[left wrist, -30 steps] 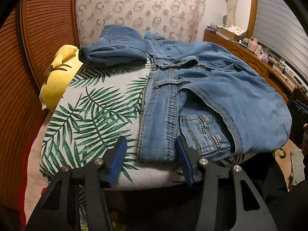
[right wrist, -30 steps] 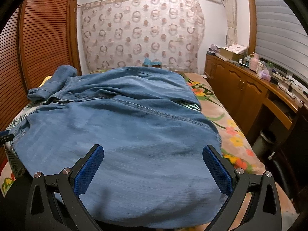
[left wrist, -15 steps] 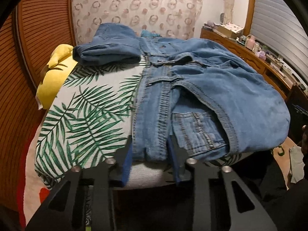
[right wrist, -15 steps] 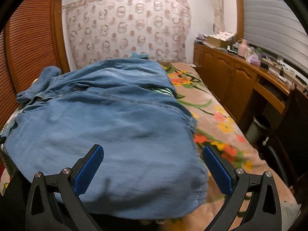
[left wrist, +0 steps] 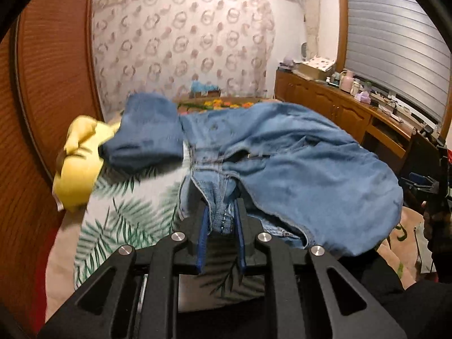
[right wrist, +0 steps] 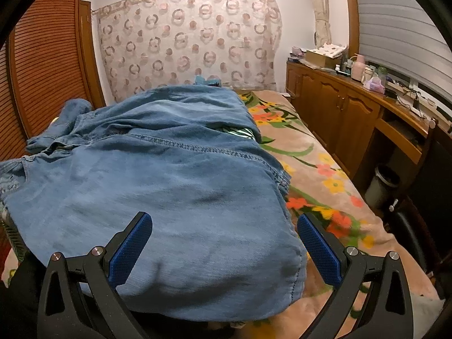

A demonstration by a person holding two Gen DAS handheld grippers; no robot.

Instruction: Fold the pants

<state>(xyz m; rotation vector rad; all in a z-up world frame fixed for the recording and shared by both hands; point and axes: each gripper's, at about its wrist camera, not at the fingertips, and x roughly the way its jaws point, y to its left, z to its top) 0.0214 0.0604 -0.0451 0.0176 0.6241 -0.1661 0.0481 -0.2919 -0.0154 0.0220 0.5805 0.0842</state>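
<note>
Blue denim pants [left wrist: 296, 169] lie spread across the bed, with one leg end bunched at the far left [left wrist: 147, 132]. My left gripper [left wrist: 221, 220] is closing on a bunched strip of the pants' near edge, its blue pads pressing the cloth from both sides, and the edge is lifted off the bed. In the right wrist view the pants [right wrist: 175, 178] fill the foreground. My right gripper [right wrist: 223, 243] stands open above the near part of the denim, the fabric lying below and between its blue pads [right wrist: 319, 251] without being pinched.
A leaf-print cover [left wrist: 127, 220] and a floral blanket [right wrist: 319, 175] lie on the bed. A yellow cloth [left wrist: 79, 163] sits at the left by the slatted wooden door [left wrist: 53, 70]. A wooden cabinet with clutter [right wrist: 347, 107] runs along the right wall; a patterned curtain [right wrist: 192, 45] hangs behind.
My left gripper has shut on the near edge of the pants and risen, pulling the denim up. The right gripper stays open, about where it was.
</note>
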